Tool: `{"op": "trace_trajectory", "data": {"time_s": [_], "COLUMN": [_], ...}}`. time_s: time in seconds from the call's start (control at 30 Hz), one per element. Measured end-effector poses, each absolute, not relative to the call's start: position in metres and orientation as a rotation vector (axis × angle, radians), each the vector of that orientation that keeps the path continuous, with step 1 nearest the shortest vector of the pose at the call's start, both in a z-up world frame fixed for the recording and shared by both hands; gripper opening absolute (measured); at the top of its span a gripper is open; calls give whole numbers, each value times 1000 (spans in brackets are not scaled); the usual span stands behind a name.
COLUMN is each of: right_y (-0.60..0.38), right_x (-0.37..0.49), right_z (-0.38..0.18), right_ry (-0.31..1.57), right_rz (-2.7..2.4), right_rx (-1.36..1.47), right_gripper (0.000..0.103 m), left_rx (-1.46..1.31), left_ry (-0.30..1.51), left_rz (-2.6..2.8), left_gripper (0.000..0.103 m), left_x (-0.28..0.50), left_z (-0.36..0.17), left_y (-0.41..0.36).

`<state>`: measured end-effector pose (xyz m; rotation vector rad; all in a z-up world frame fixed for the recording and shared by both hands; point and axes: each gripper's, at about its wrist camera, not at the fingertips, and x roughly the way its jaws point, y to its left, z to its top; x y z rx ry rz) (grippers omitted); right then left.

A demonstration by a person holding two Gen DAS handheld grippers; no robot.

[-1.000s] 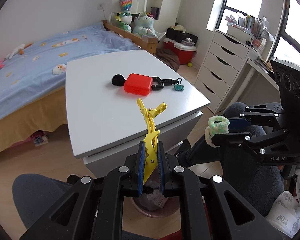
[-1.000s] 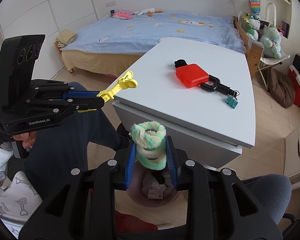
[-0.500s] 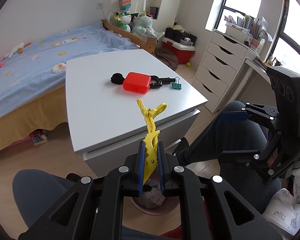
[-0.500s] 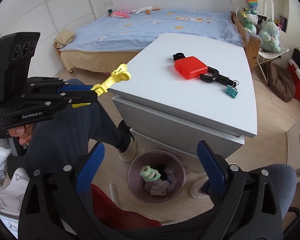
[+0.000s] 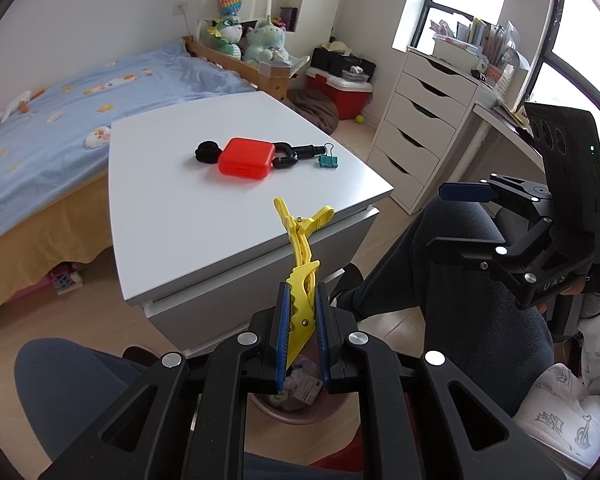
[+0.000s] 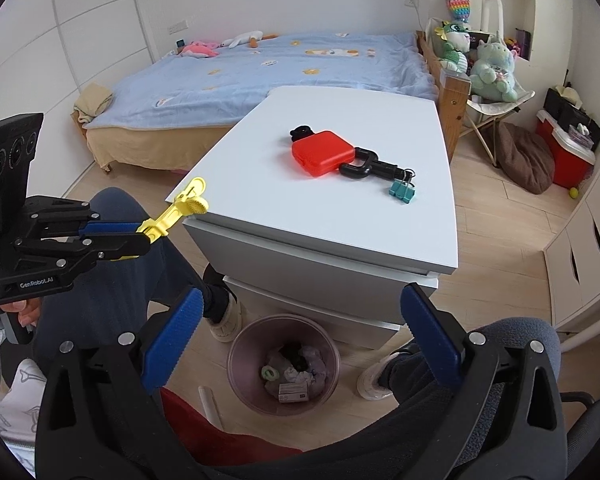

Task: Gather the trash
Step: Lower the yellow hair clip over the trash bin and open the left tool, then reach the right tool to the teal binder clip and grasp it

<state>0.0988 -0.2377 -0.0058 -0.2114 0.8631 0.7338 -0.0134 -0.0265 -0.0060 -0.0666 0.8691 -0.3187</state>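
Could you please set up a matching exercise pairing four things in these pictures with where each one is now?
Things:
1. yellow clip
2. green scrunchie
3. teal binder clip
4. red case

Places:
A. in the waste bin on the floor
B. on the white table, between two black items
C. held in the left tongs
D. on the table, at the end of the black handle

Pairs: 1-C, 2-A, 3-D, 4-B

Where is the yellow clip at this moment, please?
The yellow clip is clamped in the left gripper, above the bin, near the white table.
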Motion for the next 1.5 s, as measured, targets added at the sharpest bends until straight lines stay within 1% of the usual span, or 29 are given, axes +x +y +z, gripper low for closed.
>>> {"op": "trace_trajectory", "data": {"time_s": [0.53,0.6,0.67,0.7,0.73,0.77,0.83,0.93,1.5], "right_y": [-263,-266,-268,-268,-269,-270,-271,-271,-264], "right_x": [106,106,106,107,107,107,107,107,108], "right_z": [-5,-5,-5,-5,-5,-5,-5,-6,-10], "right_ry": [853,851,851,852,852,853,853,856,865], "right_rz": [671,670,668,667,665,663,661,658,663], "right_rx": [-163,-157,-151,-149,-147,-145,-144,-143,-148], "right_gripper": [97,97,97,97,97,97,97,97,97], "left_rx": [-28,-22,-26,-28,-29,-35,-53,-69,-133], "left_ry": [895,899,902,906,908,906,886,885,857], "left_rz": [-387,-393,-401,-402,-397,-391,-376,-341,-257], "left_gripper": [12,13,18,22,42,69,90,95,95], "left_x": [-13,-12,-9,-8,-6,-5,-4,-1,0], "left_z": [-9,-9,-11,-12,-14,-15,-15,-16,-15], "left_y": [-56,-59,-59,-59,-59,-58,-56,-52,-28]}}
